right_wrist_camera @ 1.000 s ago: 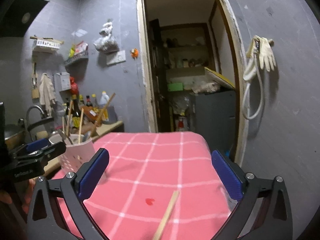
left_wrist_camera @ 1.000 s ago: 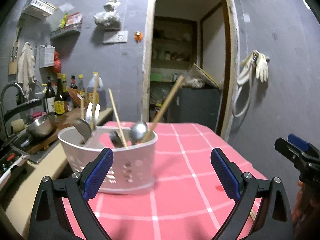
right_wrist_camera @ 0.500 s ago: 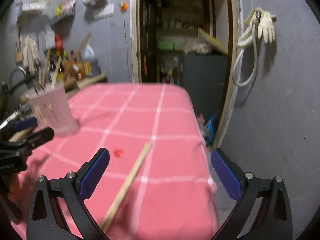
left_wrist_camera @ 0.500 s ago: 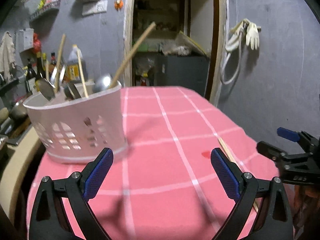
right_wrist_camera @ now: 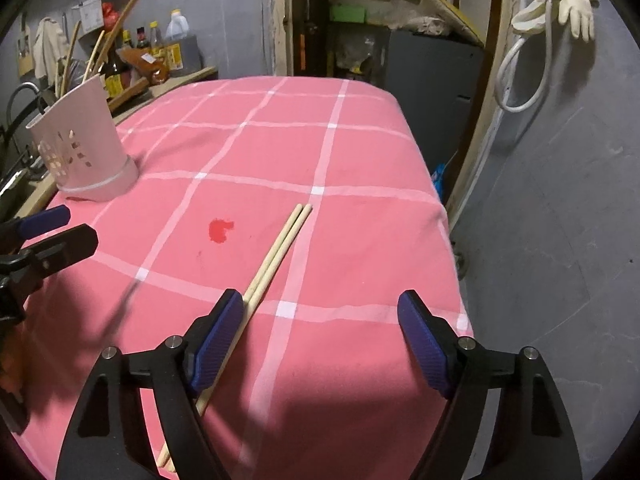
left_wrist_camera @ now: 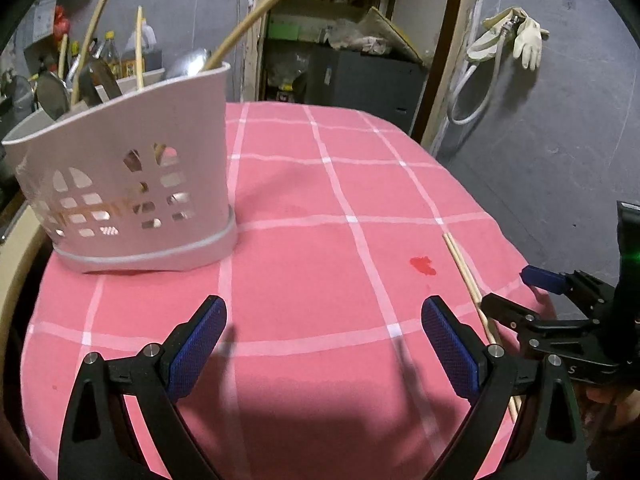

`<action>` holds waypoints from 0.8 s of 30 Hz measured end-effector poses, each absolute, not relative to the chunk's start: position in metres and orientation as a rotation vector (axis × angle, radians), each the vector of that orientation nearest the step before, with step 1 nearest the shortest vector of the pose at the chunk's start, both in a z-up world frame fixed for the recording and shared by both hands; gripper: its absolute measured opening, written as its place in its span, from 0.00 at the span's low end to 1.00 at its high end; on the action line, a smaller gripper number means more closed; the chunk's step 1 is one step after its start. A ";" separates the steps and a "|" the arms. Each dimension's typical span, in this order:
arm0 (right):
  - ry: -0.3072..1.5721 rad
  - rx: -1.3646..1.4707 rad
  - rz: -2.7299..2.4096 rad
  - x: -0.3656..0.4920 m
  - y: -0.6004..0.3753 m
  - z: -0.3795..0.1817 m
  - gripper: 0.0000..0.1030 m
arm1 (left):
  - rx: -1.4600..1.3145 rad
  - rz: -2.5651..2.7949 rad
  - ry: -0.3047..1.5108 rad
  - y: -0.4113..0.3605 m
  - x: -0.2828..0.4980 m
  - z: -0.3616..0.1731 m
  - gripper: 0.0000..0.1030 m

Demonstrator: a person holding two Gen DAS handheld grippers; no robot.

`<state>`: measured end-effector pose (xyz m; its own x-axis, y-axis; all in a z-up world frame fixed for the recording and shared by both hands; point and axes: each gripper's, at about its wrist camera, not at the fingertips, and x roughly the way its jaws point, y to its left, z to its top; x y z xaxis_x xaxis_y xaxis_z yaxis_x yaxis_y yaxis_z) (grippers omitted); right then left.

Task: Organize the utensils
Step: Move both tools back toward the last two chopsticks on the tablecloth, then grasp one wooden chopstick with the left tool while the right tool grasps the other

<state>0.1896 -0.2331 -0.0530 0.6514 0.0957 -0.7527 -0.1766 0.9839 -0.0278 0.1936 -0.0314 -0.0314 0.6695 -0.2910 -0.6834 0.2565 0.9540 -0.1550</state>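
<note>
Right wrist view: a pair of wooden chopsticks [right_wrist_camera: 276, 246] lies side by side on the pink checked tablecloth [right_wrist_camera: 360, 240], long axis running diagonally from the near left up toward the far right. Bare cloth lies around them; the table's right edge is near. The right gripper [right_wrist_camera: 320, 334] is closing, nothing clamped, its left pad just beside the sticks. The left gripper [left_wrist_camera: 324, 346] stands apart, empty. The white utensil holder [left_wrist_camera: 132, 184] sits far left. Both grippers are lower than a second ago.

Pink checked tablecloth [right_wrist_camera: 360, 152] bears a utensil basket [left_wrist_camera: 132, 184] and chopsticks [right_wrist_camera: 276, 248].
</note>
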 end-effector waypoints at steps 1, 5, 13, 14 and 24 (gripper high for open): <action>0.854 -0.105 0.153 0.191 -0.233 -0.054 0.77 | -0.048 -0.315 0.787 -0.032 0.194 -0.032 0.93; 0.864 -0.141 0.143 0.194 -0.233 -0.053 0.72 | -0.044 -0.337 0.806 -0.032 0.196 -0.030 0.93; 0.894 -0.177 0.187 0.195 -0.229 -0.057 0.53 | -0.042 -0.405 0.845 -0.042 0.201 -0.029 0.93; 0.894 -0.178 0.195 0.194 -0.229 -0.056 0.47 | -0.043 -0.409 0.847 -0.042 0.200 -0.029 0.93; 0.909 -0.190 0.211 0.183 -0.244 -0.047 0.25 | -0.022 -0.551 0.891 -0.082 0.215 -0.028 0.84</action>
<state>0.1826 -0.2443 -0.0475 0.5966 0.1009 -0.7962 -0.2607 0.9626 -0.0734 0.2154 -0.0817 -0.0284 0.4994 -0.4646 -0.7312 0.4465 0.8613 -0.2424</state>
